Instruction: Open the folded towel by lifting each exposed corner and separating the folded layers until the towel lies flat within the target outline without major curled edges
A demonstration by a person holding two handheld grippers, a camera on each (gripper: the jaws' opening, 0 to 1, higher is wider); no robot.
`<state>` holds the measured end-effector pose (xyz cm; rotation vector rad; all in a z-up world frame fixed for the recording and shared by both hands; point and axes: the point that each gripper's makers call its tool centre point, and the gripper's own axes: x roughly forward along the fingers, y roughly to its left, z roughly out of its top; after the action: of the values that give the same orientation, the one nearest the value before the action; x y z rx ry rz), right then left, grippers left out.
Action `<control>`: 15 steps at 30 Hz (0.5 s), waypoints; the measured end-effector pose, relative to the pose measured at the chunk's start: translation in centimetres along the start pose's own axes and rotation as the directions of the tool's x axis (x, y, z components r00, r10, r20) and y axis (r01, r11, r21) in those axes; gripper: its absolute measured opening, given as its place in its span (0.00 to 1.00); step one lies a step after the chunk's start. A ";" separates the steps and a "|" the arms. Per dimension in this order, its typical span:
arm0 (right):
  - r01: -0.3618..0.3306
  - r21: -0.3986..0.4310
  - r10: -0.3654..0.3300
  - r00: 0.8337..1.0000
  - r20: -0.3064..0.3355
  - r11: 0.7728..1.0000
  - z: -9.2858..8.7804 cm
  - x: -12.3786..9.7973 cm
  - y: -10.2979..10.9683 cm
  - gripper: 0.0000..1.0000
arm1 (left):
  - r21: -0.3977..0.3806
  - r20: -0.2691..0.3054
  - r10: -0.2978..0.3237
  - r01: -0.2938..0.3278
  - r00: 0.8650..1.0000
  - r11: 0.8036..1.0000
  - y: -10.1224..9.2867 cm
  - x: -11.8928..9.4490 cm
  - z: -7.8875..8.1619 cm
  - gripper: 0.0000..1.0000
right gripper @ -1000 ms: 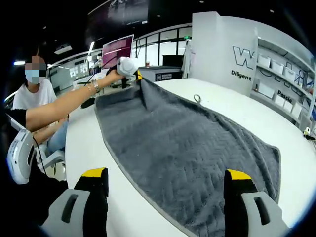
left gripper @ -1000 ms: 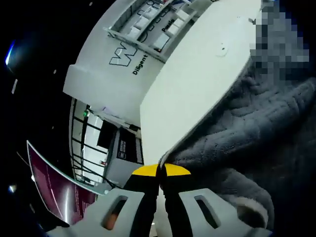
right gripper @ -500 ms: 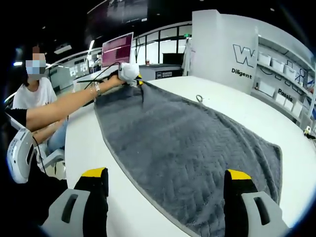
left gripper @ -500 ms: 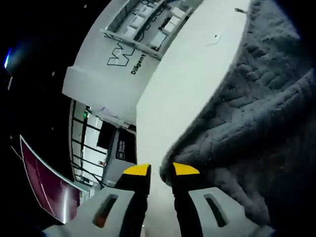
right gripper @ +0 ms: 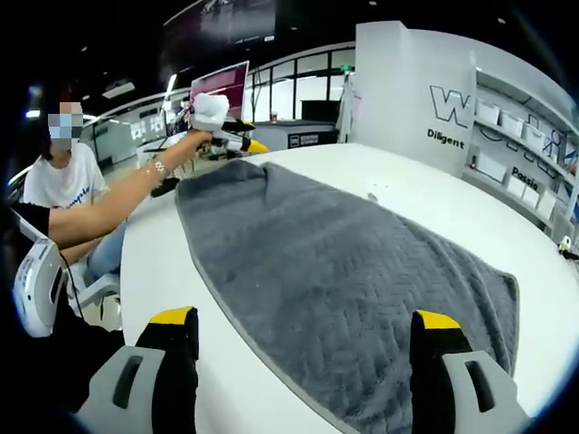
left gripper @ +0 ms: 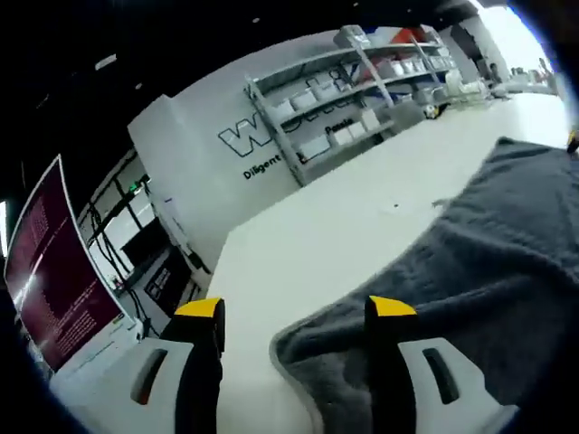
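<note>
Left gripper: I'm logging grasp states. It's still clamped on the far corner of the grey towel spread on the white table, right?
Not clamped. In the left gripper view the left gripper is open, its jaws apart above the grey towel, whose corner lies released on the white table.

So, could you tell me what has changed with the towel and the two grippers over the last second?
The left gripper let go of the towel's far corner, opened, and lifted away from it; that corner dropped from its raised peak and now lies on the white table. The right gripper stayed open, hovering at the near edge, and the towel stayed spread out.
</note>
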<state>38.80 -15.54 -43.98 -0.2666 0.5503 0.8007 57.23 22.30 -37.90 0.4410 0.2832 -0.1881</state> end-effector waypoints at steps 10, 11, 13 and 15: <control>0.005 0.014 -0.005 1.000 0.008 1.000 -0.6 -0.3 -0.2 0.99 | -0.109 0.095 -0.193 0.203 0.977 0.973 -3.7 -5.8 0.8 0.78; 0.006 0.016 -0.006 1.000 0.010 1.000 -0.6 -0.3 -0.2 0.99 | -0.111 0.101 -0.202 0.213 0.974 0.971 -4.1 -6.3 0.8 0.81; 0.006 0.020 -0.007 1.000 0.013 1.000 -0.7 -0.4 -0.3 0.99 | -0.129 0.110 -0.215 0.228 0.970 0.965 -4.6 -7.2 0.6 0.87; 0.008 0.023 -0.009 1.000 0.013 1.000 -0.8 -0.4 -0.3 0.99 | -0.138 0.122 -0.227 0.243 0.966 0.960 -5.2 -8.1 0.2 0.92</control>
<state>38.46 -16.34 -44.44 -0.2423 0.5451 0.7872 48.33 18.52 -37.25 0.2443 0.2443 -0.4186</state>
